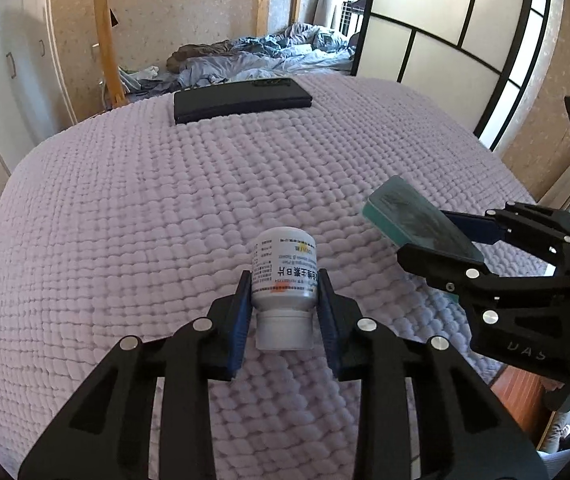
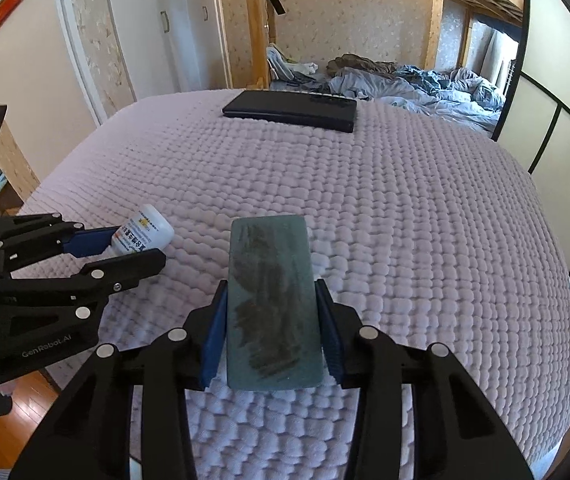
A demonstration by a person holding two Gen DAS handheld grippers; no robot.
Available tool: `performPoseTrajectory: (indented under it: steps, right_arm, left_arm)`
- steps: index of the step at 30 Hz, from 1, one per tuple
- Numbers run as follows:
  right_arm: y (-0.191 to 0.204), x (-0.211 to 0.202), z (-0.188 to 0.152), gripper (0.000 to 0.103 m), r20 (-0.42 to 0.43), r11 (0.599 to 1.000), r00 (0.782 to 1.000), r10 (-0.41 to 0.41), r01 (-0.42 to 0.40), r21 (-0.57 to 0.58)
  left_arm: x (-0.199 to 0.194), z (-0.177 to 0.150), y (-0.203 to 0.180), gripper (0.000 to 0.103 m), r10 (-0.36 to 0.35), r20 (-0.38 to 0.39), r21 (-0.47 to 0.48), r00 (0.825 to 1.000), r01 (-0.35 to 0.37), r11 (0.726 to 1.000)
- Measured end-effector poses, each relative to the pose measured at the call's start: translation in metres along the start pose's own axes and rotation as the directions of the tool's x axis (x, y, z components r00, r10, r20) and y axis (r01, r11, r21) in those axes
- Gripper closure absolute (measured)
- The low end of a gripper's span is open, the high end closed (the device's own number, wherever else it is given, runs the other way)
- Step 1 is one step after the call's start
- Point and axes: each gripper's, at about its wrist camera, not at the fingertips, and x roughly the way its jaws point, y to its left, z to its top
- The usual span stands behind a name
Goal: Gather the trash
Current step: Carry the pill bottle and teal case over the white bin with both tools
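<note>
Our left hand-held gripper [image 1: 283,280] is clamping a white pill bottle [image 1: 283,276] above the lilac bed cover [image 1: 145,200]; the right hand-held gripper [image 2: 271,300] is pinching a smudged teal block [image 2: 273,300], its underside hidden.

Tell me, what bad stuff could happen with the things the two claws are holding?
The left gripper pinches the round white bottle by its smooth sides, so it might slip out and roll off the bed. The right gripper grips only the near end of the teal block, so the far end might tip down. The grippers are close and could bump.
</note>
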Motion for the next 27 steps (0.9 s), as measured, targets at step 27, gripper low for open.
performPoseTrajectory:
  steps: [27]
  right_arm:
    - [0.008,-0.069,-0.050,0.062,0.002,0.999,1.000,0.028,-0.028,0.019]
  left_arm:
    - [-0.053,-0.044,-0.024,0.069,-0.004,-0.051,0.000,0.999,0.004,1.000]
